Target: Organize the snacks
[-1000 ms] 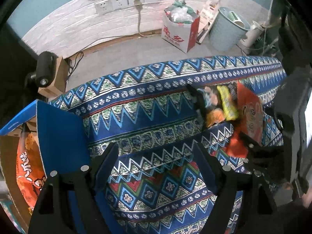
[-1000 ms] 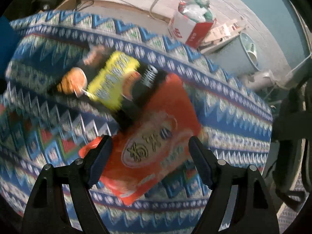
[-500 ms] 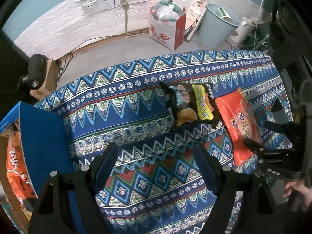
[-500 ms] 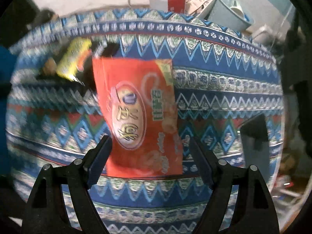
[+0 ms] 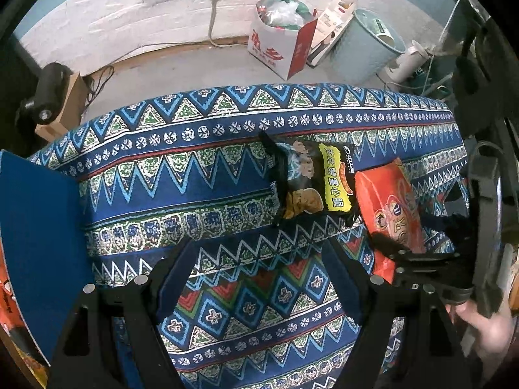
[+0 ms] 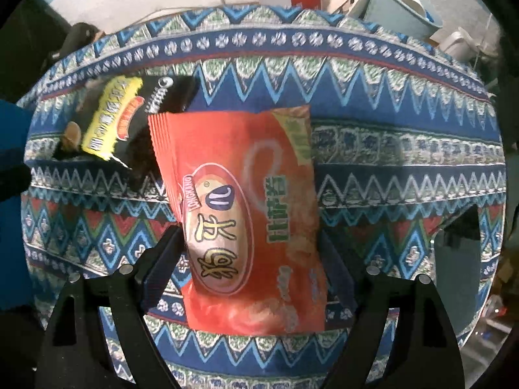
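orange snack packet (image 6: 249,220) is lying flat on the patterned table (image 5: 194,175), its near end sitting between the spread fingers of the right hand-held gripper (image 6: 249,259), which is released and gripping nothing; judged to be lining up for a pick. "longkang" is reading on the oval label. black-and-yellow snack bag (image 5: 311,181) is lying just beside it, edges touching or overlapping, its yellow strip lettering illegible. left hand-held gripper (image 5: 256,278) is hovering released over bare cloth, nothing between its fingers. blue box (image 5: 39,233) is standing open at the left, likely the destination.
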`<state>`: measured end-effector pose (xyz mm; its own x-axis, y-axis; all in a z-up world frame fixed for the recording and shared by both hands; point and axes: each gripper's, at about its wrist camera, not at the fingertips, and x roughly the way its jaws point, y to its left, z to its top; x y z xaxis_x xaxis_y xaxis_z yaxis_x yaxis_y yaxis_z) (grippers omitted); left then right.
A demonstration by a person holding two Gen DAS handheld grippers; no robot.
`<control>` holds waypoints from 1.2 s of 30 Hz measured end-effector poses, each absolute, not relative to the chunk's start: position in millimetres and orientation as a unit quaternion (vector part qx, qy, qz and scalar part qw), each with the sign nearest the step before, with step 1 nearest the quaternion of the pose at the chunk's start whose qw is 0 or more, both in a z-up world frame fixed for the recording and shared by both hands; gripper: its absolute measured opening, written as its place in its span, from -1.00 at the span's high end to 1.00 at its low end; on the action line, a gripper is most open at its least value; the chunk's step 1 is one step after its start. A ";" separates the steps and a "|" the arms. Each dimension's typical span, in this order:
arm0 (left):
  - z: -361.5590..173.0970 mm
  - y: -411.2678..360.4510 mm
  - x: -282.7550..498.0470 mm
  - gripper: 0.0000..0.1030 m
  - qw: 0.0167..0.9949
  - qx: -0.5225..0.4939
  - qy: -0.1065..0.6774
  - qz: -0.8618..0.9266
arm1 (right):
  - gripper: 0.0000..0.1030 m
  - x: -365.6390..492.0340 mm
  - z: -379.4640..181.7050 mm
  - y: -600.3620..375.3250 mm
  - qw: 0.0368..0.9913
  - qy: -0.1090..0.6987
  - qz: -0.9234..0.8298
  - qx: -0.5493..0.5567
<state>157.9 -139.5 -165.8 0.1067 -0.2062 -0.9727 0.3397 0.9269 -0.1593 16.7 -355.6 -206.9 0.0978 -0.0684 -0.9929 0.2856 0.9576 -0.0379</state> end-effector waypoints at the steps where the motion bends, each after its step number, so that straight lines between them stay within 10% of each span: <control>1: -166.4 -140.8 158.4 -0.57 0.742 0.051 0.643 -0.185 | -0.61 18.3 -209.6 -356.0 0.733 0.664 -0.124 0.079; 13: -168.3 -183.0 167.2 -0.71 0.748 0.072 0.628 -0.202 | 0.18 32.2 -191.2 -373.5 0.753 0.642 -0.134 0.044; 36: -223.1 -229.2 176.3 -0.80 0.731 0.091 0.658 -0.159 | 0.19 36.3 -163.1 -435.8 0.770 0.616 -0.155 0.059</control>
